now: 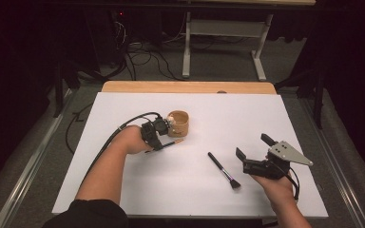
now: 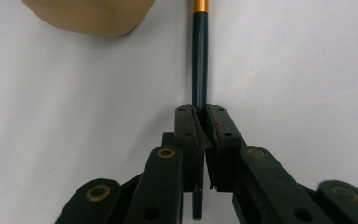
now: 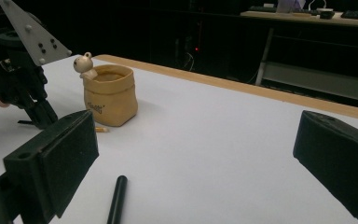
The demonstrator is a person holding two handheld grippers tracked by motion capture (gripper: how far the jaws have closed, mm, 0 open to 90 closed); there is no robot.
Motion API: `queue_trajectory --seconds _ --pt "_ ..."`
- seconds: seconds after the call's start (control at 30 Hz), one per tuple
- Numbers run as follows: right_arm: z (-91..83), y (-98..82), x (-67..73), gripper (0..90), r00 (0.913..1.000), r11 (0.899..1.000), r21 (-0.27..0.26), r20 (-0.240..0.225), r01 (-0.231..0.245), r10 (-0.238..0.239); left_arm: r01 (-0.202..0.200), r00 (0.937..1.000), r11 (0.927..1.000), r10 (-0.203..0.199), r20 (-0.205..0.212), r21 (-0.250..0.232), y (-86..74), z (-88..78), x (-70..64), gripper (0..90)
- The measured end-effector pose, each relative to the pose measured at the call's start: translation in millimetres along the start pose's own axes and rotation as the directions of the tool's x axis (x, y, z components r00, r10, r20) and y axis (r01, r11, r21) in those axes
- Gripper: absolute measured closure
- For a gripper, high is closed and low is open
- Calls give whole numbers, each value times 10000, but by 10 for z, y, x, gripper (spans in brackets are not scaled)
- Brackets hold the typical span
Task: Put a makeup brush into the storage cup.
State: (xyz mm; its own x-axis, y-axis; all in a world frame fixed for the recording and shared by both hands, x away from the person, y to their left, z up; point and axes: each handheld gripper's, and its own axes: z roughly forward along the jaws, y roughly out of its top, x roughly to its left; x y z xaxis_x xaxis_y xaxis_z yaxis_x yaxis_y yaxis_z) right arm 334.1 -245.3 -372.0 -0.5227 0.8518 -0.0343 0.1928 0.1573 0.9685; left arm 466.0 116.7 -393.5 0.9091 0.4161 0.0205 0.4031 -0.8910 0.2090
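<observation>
Pencil (image 2: 199,60) is what your left hand-held gripper (image 2: 200,122) has clenched: in the left gripper view the dark blue shaft runs up between the two black jaws, which are pressed against it, and a gold band shows at the top edge where the shaft is cut off. It lies low over the white table (image 1: 195,190), just beside the tan pot (image 1: 178,123).

Your right hand-held gripper (image 1: 253,146) hangs released over the right part of the table, its jaws wide apart with nothing between them. A black makeup brush (image 1: 223,170) lies flat on the table between your two hands, nearer the right one and touching neither; in the right gripper view you see just the end of its handle (image 3: 116,198), the rest cut off at the bottom.

You have one pencil, one brush, one pot and two hand-held grippers on the scene. The pot carries a small pale figure (image 3: 84,63) on its rim, probably a little bear, though it is too small to be sure. The pot's inside is hidden from you. Beyond the table the room is dark, with a pale metal stand (image 1: 225,35) and loose cables (image 1: 147,59) on the floor.
</observation>
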Motion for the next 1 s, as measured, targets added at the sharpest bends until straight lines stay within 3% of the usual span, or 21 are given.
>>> queue_trajectory --seconds 0.23,0.53,0.8,1.0 --pt "0 -1 4 14 10000 10000 3 7 -9 9 226 9997 9997 -226 43 32 -29 -60 -39 837" --pt "-9 3 6 14 10000 10000 -17 -9 10 -10 954 9953 9954 -954 -181 37 -122 -134 -76 838" --pt "-13 4 3 14 10000 10000 -52 23 -20 20 1447 9895 9894 -1447 -26 -124 -338 -266 -123 838" --pt "-12 6 9 14 10000 10000 -36 22 -17 17 2032 9791 9791 -2032 -125 -4 -509 -325 -155 837"
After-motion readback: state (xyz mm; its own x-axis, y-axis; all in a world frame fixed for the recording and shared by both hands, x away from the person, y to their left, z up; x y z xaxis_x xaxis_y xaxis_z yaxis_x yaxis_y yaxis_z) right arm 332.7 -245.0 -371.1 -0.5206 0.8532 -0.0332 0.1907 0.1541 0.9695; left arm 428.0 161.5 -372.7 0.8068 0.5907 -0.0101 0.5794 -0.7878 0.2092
